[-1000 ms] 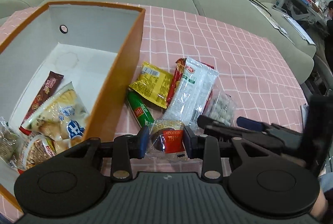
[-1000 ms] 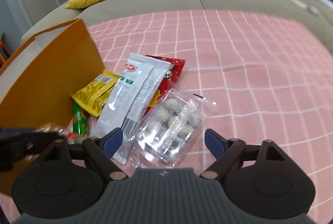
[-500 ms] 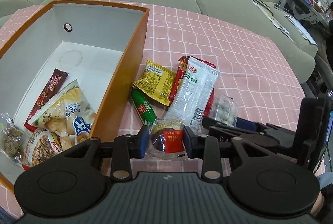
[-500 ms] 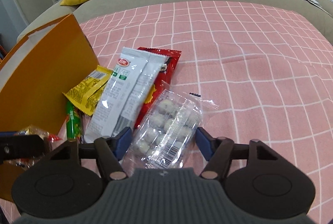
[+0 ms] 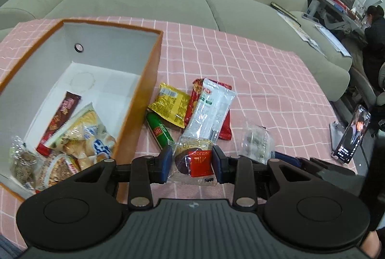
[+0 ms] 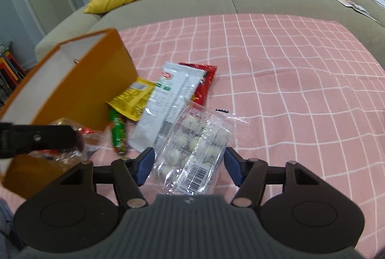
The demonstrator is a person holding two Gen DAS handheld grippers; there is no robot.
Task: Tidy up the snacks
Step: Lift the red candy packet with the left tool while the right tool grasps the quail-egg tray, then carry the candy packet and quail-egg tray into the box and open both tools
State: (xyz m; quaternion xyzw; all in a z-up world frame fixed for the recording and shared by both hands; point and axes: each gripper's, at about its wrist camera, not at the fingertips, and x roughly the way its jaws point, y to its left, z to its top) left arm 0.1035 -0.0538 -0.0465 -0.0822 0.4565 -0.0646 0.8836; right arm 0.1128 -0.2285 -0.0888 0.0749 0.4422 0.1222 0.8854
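Since a second ago my right gripper [image 6: 188, 166] has closed in, its blue pads flanking the clear ball-snack bag [image 6: 192, 153] without gripping yet, while my left gripper [image 5: 192, 161] pinches the red-labelled cake packet [image 5: 193, 160], ready for the orange box [image 5: 142, 100] at ten o'clock.

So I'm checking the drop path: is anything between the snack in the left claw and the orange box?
Only the orange box wall nearest the left claw: the red-label snack must clear its rim. Nothing else visible intervenes.
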